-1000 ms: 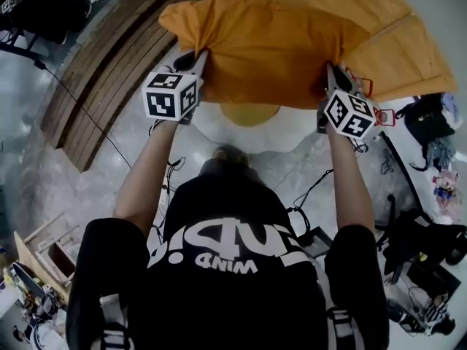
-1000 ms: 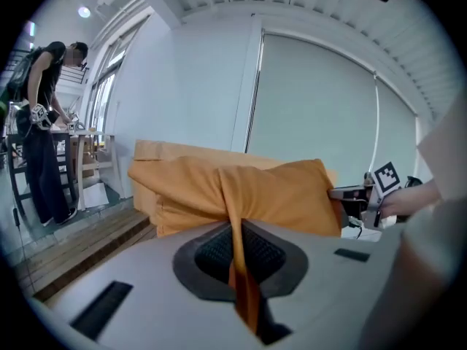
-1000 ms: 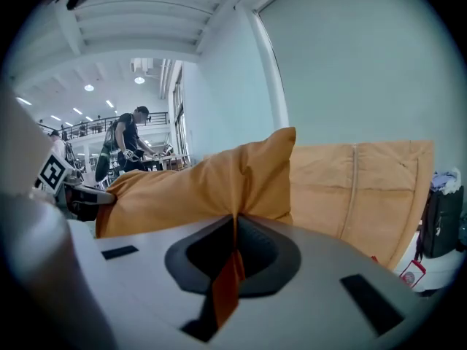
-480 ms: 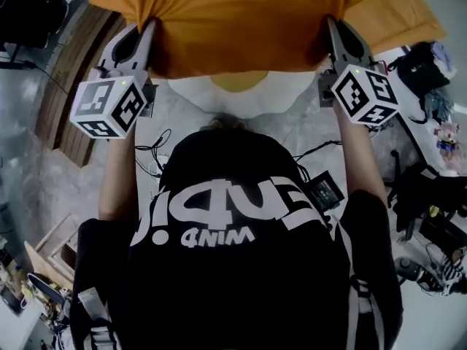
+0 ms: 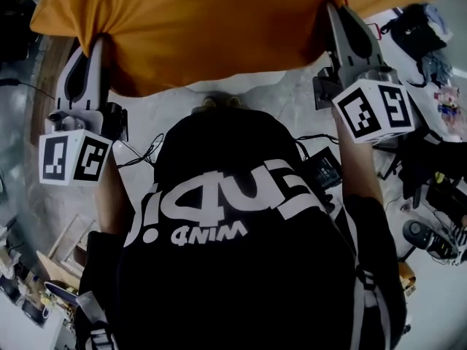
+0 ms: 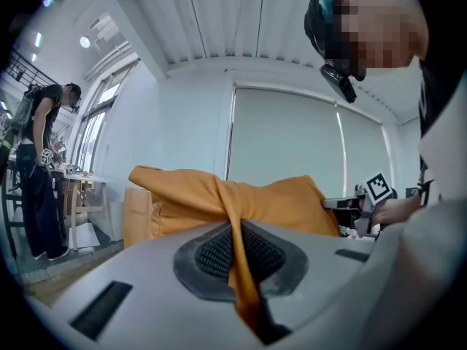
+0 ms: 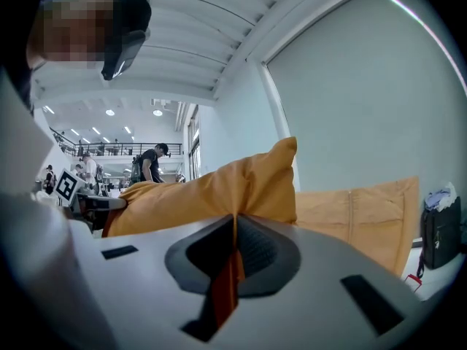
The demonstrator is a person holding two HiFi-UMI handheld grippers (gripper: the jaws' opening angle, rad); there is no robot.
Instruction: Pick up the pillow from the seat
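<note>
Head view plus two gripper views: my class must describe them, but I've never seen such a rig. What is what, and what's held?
No robot: a person holds hand-held tongs in each hand. The head view looks down from a camera on their head, over their black shirt. The left tongs and right tongs, each bearing a black-and-white marker cube, are shut on the fabric at opposite ends of an orange pillow. The other two pictures come from cameras riding on the tongs, looking along the jaws. Beyond the pillow, the right gripper view shows a matching orange cushion.
</note>
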